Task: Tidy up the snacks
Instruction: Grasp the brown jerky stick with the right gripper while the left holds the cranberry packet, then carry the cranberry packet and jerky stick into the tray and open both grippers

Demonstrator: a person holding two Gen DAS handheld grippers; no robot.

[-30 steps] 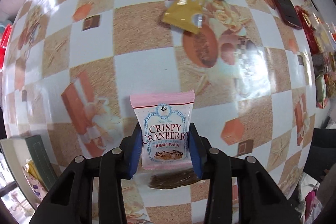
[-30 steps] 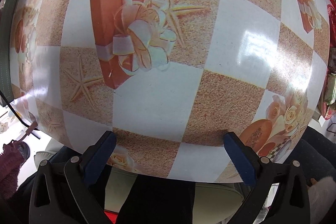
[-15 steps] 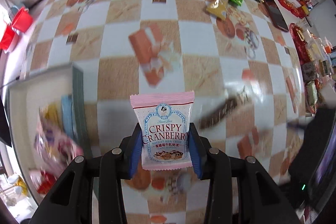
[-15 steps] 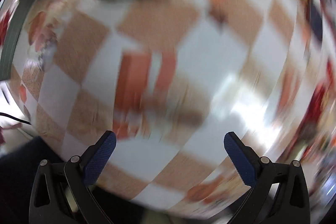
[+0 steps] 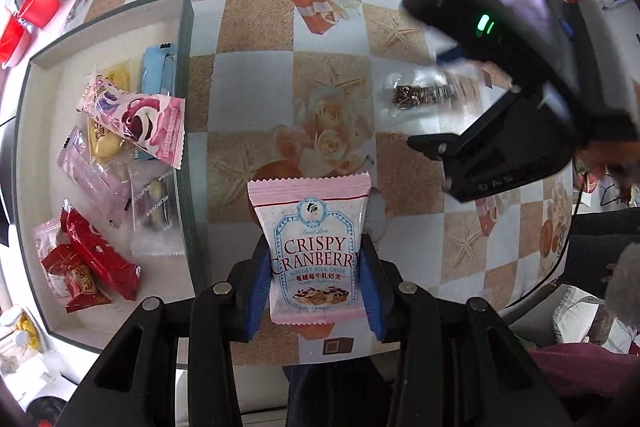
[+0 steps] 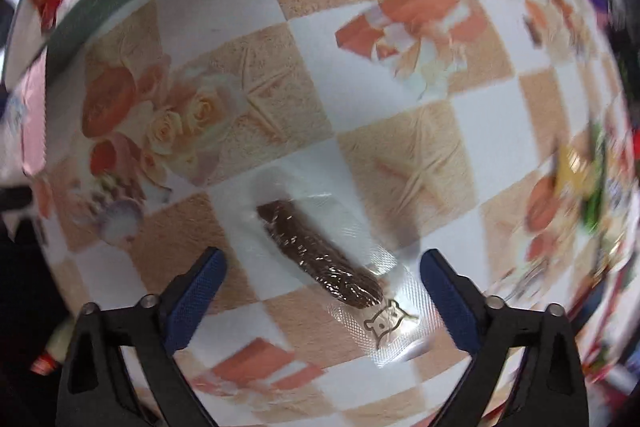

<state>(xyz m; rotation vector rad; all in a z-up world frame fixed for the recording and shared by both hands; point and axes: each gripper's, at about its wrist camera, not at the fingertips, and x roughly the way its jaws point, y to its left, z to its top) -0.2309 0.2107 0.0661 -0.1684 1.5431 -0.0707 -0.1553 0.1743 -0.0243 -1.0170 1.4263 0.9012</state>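
Left gripper (image 5: 314, 277) is clamped on a pink cranberry packet (image 5: 314, 247), pads on its 2 side edges, held above the table (image 5: 256, 87) just right of the box (image 5: 186, 39). Packet looks light, crinkly and soft; an edge pinch suits it. Right gripper (image 6: 322, 285) has jaws apart, just been closing, straddling a brown bar (image 6: 318, 255) in clear wrap lying flat, pads not touching. Bar looks light and brittle, wrap slippery; I'd grip mid-bar across its narrow width. Box on the left already holds several snacks (image 5: 132, 117).

A glossy checkered tablecloth (image 5: 248, 87) printed with starfish, roses and gift boxes covers the table.
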